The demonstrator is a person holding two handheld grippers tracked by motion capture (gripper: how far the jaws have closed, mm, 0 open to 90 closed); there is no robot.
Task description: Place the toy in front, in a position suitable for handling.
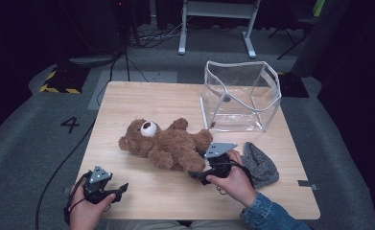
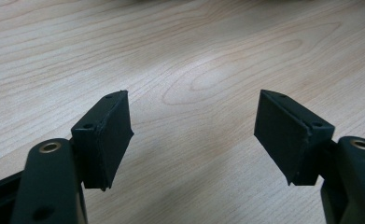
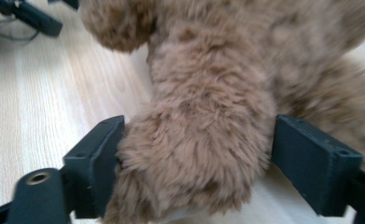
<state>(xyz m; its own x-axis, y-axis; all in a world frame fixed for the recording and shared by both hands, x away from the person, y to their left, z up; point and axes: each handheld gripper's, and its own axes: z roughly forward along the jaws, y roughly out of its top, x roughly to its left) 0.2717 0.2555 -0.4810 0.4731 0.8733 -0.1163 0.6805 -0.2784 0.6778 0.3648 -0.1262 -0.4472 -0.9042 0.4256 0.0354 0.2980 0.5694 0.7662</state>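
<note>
A brown teddy bear [image 1: 168,143] lies on its back in the middle of the wooden table [image 1: 142,100], head toward the left. My right gripper [image 1: 197,173] sits at the bear's lower end. In the right gripper view its jaws stand open on either side of one furry leg [image 3: 194,158]; the fur brushes the left pad and a thin gap shows at the right pad. My left gripper [image 1: 120,188] rests near the table's front left edge, apart from the bear. Its jaws [image 2: 194,135] are wide open over bare wood, with nothing between them.
A clear plastic bag with white trim [image 1: 240,96] stands open at the back right of the table. A grey knitted cap [image 1: 261,164] lies just right of my right hand. A cable runs along the floor on the left.
</note>
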